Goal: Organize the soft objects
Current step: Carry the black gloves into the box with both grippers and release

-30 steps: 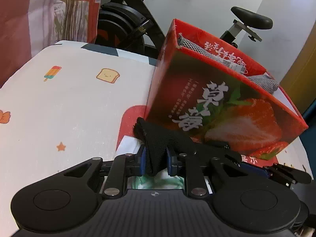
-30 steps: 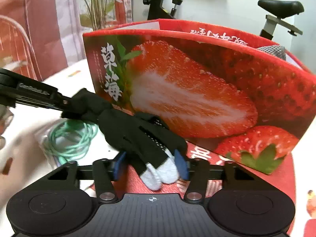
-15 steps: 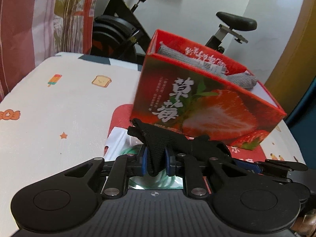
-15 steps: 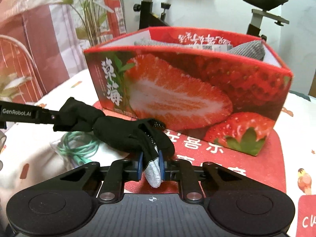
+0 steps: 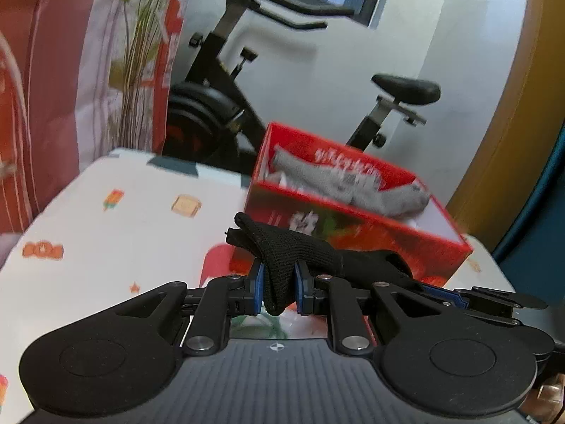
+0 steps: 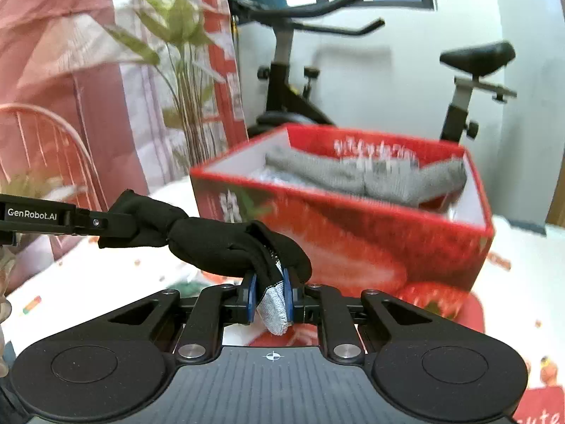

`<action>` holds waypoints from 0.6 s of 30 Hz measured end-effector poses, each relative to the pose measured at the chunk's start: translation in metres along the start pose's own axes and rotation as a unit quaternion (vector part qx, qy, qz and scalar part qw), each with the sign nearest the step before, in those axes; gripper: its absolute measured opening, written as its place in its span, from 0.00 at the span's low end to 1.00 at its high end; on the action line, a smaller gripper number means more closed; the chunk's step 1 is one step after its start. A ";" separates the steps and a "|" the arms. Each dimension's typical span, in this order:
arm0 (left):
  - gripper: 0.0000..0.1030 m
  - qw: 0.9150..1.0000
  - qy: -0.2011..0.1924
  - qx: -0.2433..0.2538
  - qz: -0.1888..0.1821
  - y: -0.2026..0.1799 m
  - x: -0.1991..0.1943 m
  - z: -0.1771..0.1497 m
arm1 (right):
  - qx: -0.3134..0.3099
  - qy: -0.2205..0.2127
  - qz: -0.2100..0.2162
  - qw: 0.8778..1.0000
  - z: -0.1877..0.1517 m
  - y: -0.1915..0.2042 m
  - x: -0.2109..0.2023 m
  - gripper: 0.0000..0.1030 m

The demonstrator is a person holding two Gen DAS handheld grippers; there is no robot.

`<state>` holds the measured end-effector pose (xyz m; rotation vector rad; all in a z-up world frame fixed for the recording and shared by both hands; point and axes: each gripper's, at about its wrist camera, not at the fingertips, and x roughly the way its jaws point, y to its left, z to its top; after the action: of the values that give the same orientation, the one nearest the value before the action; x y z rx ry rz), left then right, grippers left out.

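A black knit glove (image 5: 296, 254) with grey fingertips hangs stretched between both grippers, above the table and in front of the box. My left gripper (image 5: 279, 282) is shut on its cuff end. My right gripper (image 6: 268, 291) is shut on its grey-tipped fingers (image 6: 273, 304). In the right wrist view the glove (image 6: 212, 238) runs left to the left gripper's fingers (image 6: 84, 222). Behind stands a red strawberry-print box (image 6: 353, 243), open on top, with grey knit items (image 6: 370, 176) lying inside. The same box (image 5: 353, 226) sits right of centre in the left wrist view.
The table (image 5: 106, 233) has a white cloth with small cartoon prints. A red mat (image 6: 469, 311) lies under the box. An exercise bike (image 5: 226, 106) stands behind the table, with a plant (image 6: 176, 70) and red-and-white curtain at the left. A green cord bundle (image 6: 192, 279) lies below the glove.
Both grippers have risen with the glove, lifting it off the table. The right gripper closed on the glove's grey fingertips. The box's open top has come into view.
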<state>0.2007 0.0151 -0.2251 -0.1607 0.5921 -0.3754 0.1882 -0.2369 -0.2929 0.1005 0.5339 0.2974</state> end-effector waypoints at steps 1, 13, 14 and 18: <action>0.18 1.000 -0.006 0.004 -0.002 -0.003 -0.002 0.004 | -0.002 -0.007 0.000 1.000 0.004 0.001 -0.003 0.14; 0.18 0.998 -0.041 0.045 -0.034 -0.027 0.000 0.052 | -0.010 -0.070 -0.018 0.997 0.046 -0.009 -0.029 0.14; 0.18 0.997 -0.040 0.049 -0.037 -0.029 0.004 0.058 | -0.012 -0.073 -0.022 0.997 0.050 -0.011 -0.029 0.14; 0.18 0.997 -0.022 0.055 -0.048 -0.035 0.034 0.080 | -0.019 -0.080 -0.044 0.996 0.067 -0.021 -0.025 0.14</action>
<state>0.2616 -0.0271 -0.1683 -0.0928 0.5197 -0.4956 0.2077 -0.2655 -0.2272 0.0627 0.3719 0.2105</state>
